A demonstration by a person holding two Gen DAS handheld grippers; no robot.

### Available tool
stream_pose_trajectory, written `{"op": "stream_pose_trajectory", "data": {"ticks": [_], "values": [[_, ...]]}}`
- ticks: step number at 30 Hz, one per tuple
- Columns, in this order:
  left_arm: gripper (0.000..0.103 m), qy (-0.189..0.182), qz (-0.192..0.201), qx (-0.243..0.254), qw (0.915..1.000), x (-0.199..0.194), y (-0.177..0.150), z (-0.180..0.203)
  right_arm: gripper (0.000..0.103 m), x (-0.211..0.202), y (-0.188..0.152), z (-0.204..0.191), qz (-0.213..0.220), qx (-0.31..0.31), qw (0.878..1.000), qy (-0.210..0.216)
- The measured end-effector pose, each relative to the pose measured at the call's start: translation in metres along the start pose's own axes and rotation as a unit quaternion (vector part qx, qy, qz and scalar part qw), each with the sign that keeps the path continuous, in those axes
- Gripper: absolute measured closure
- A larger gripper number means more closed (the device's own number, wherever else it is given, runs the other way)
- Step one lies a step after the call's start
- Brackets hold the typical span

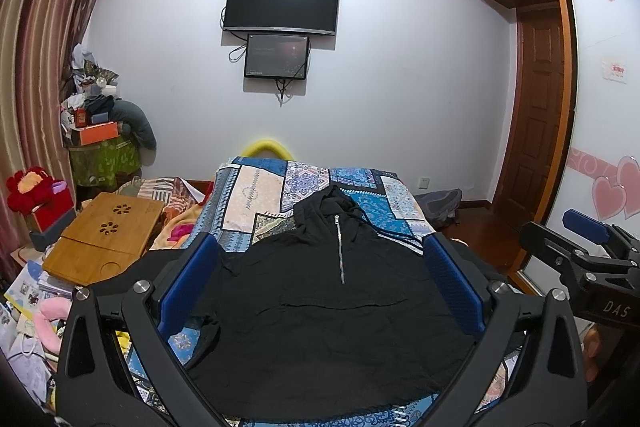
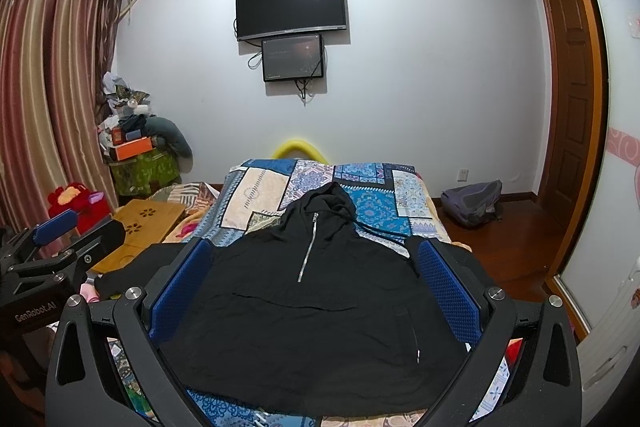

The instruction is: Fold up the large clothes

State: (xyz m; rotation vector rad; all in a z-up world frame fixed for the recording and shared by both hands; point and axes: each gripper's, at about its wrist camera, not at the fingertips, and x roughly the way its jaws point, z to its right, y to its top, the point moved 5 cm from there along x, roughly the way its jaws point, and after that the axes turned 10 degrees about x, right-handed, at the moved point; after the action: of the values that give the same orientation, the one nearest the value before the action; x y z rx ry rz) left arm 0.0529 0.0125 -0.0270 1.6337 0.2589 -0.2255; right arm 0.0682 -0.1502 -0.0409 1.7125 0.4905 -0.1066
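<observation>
A black hoodie with a short silver zip lies flat, front up, on the patterned blue bed cover, hood toward the far wall. It also shows in the right wrist view. My left gripper is open and empty, held above the hoodie's near part. My right gripper is open and empty, likewise above the hoodie. The right gripper shows at the right edge of the left wrist view; the left gripper shows at the left edge of the right wrist view.
A wooden lap table and soft toys lie left of the bed, with papers below. A cluttered stand is by the curtains. A grey backpack sits on the floor right. A TV hangs on the far wall.
</observation>
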Motion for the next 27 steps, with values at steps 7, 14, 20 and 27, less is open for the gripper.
{"op": "stream_pose_trajectory", "data": {"ticks": [7,14,20,27], "values": [[0.0,0.024,-0.002,0.004,0.9997,0.014,-0.004,-0.014,0.0,0.015,0.001,0.001,-0.004,-0.016,1.0,-0.012],[0.0,0.073,-0.009,-0.02,0.9971,0.044,-0.014,-0.063,0.0,0.046,-0.001,0.005,-0.015,-0.031,0.999,-0.031],[0.0,0.13,-0.036,-0.067,0.9886,0.077,-0.036,-0.127,0.0,0.076,-0.01,0.01,-0.037,-0.047,0.997,-0.049],[0.0,0.183,-0.124,-0.145,0.9645,0.121,-0.093,-0.228,0.0,0.111,-0.012,0.015,-0.059,-0.074,0.993,-0.064]]}}
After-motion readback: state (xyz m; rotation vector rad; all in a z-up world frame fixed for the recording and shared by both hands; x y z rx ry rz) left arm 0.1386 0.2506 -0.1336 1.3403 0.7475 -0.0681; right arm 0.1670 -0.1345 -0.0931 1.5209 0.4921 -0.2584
